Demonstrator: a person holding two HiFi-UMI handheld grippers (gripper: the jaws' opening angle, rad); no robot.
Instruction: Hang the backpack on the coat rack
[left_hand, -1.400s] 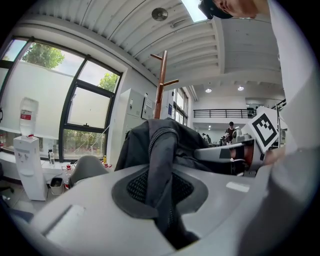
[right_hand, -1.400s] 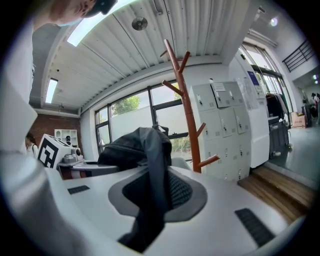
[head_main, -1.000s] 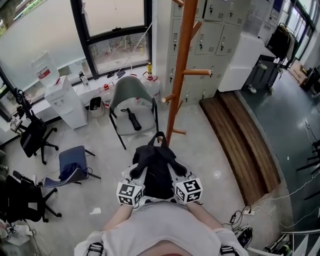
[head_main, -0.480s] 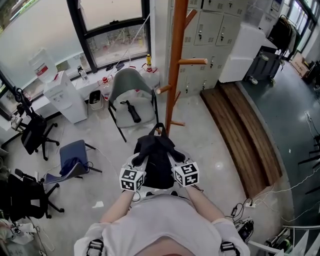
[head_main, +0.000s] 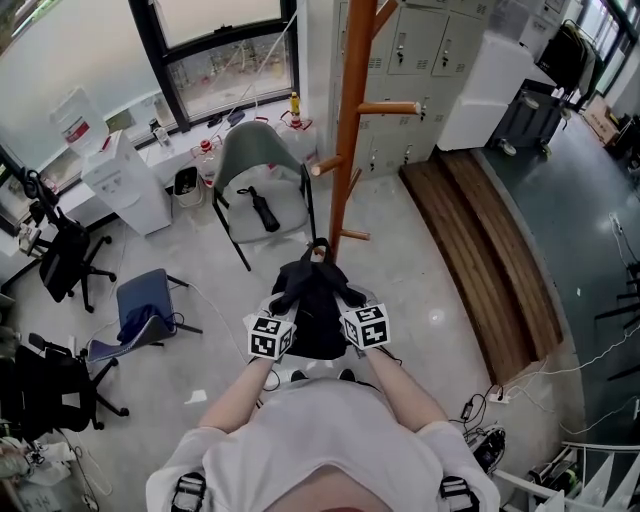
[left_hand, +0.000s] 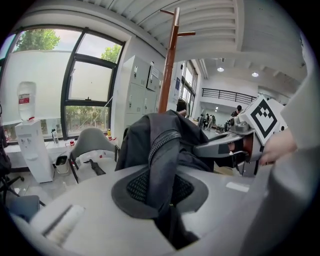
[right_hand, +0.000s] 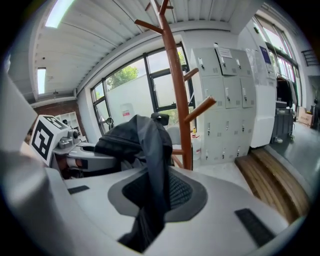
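The black backpack (head_main: 314, 310) hangs between my two grippers, in front of the person and short of the orange coat rack (head_main: 351, 130). My left gripper (head_main: 281, 313) is shut on a dark strap (left_hand: 161, 165) of the backpack, which runs down between its jaws. My right gripper (head_main: 350, 306) is shut on the other strap (right_hand: 154, 172) in the same way. The bag's bulk (left_hand: 165, 132) bunches above the jaws. From the right gripper view the coat rack's pole (right_hand: 177, 100) with its pegs rises just behind the bag. Each gripper shows in the other's view: right gripper (left_hand: 235, 147), left gripper (right_hand: 75, 155).
A grey chair (head_main: 258, 170) with a black umbrella (head_main: 263, 210) on its seat stands left of the rack. Lockers (head_main: 430, 50) and a wooden platform (head_main: 480, 250) lie to the right. A water dispenser (head_main: 128, 180), a blue chair (head_main: 145, 305) and black office chairs (head_main: 60, 260) stand at the left.
Both grippers have sunk together with the backpack still held. They look smaller and farther below the head camera. The bag's top now sits lower against the rack's pole.
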